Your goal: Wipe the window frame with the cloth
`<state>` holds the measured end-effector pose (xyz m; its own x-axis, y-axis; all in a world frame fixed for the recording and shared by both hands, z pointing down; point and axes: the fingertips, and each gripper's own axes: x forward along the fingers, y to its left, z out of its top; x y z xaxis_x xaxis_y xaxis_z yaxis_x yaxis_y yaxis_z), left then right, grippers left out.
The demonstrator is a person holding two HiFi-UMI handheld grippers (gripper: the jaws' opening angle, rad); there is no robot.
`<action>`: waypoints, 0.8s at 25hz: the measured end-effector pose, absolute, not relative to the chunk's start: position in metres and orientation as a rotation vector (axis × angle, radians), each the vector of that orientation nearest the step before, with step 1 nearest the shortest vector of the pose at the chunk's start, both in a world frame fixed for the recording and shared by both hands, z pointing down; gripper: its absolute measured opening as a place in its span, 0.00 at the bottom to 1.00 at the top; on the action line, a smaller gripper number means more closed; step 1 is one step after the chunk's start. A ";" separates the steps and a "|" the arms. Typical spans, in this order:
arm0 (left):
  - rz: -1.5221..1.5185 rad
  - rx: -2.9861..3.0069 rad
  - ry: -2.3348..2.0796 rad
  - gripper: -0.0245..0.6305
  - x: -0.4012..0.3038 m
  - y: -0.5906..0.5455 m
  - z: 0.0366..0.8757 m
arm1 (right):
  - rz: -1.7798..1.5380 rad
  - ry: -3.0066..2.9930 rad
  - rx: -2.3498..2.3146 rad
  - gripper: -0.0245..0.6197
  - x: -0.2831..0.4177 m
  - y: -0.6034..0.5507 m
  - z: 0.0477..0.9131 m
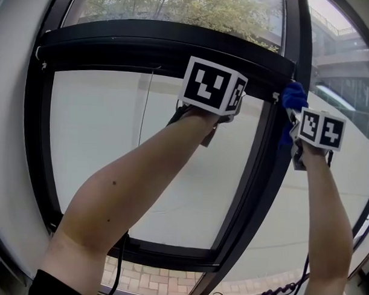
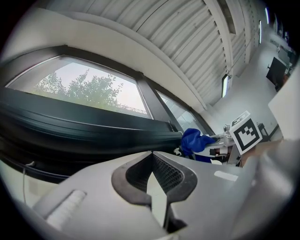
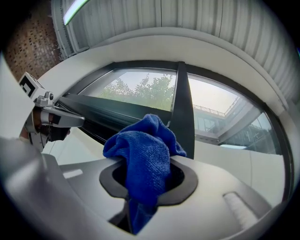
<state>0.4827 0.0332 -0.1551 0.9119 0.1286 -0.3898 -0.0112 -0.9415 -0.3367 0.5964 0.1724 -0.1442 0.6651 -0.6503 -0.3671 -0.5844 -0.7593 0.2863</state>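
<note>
**Surface.** Black window frame (image 1: pixel 164 49): a curved top bar over a pale glass pane (image 1: pixel 142 148), with an upright post on its right side. White wall surrounds the frame; a white ribbed ceiling (image 2: pixel 187 42) runs above it.

**Beyond the frame.** Green trees (image 3: pixel 145 91) show through its upper glass, a building with a railed walkway (image 3: pixel 220 115) to their right, and brick paving (image 1: pixel 161 282) below the frame's bottom bar.

**Cloth** (image 3: pixel 143 154). Blue, bunched, at the frame's upper right corner, where top bar meets post.

**Right gripper** (image 3: pixel 145 187). Jaws clamped on the cloth, which bulges out ahead of them towards the post.

**Left gripper** (image 2: pixel 157 180). Jaws drawn together, nothing between them; raised in front of the pane, just under the top bar.

**In the way.** A thin cord (image 1: pixel 147 106) hangs from the top bar across the pane. Both forearms cross the frame's lower half.
</note>
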 end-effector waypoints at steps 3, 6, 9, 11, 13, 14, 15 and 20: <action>0.572 -2.734 -0.029 0.03 0.492 0.033 -0.153 | -0.684 -1.069 2.707 0.20 0.604 0.161 -0.144; 0.555 -2.724 -0.005 0.03 0.500 0.035 -0.149 | -0.697 -1.106 2.700 0.20 0.610 0.157 -0.145; 0.555 -2.717 0.020 0.03 0.504 0.035 -0.147 | -0.709 -1.124 2.688 0.20 0.611 0.157 -0.148; 0.549 -2.719 0.041 0.03 0.507 0.031 -0.144 | -0.706 -1.121 2.680 0.20 0.611 0.156 -0.147; 0.530 -2.732 0.055 0.03 0.511 0.027 -0.139 | -0.705 -1.129 2.680 0.19 0.611 0.154 -0.145; 0.520 -2.738 0.060 0.03 0.513 0.025 -0.135 | -0.704 -1.135 2.680 0.19 0.611 0.153 -0.144; 0.512 -2.743 0.063 0.03 0.515 0.024 -0.131 | -0.702 -1.138 2.677 0.19 0.611 0.152 -0.142; 0.490 -2.818 -0.012 0.03 0.529 0.030 -0.107 | -0.689 -1.135 2.670 0.19 0.612 0.153 -0.130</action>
<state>0.5290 0.0299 -0.1071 0.9425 0.0558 -0.3295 -0.0391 -0.9608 -0.2746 0.6115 0.1530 -0.1304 0.6061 -0.7138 -0.3509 -0.6404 -0.6996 0.3169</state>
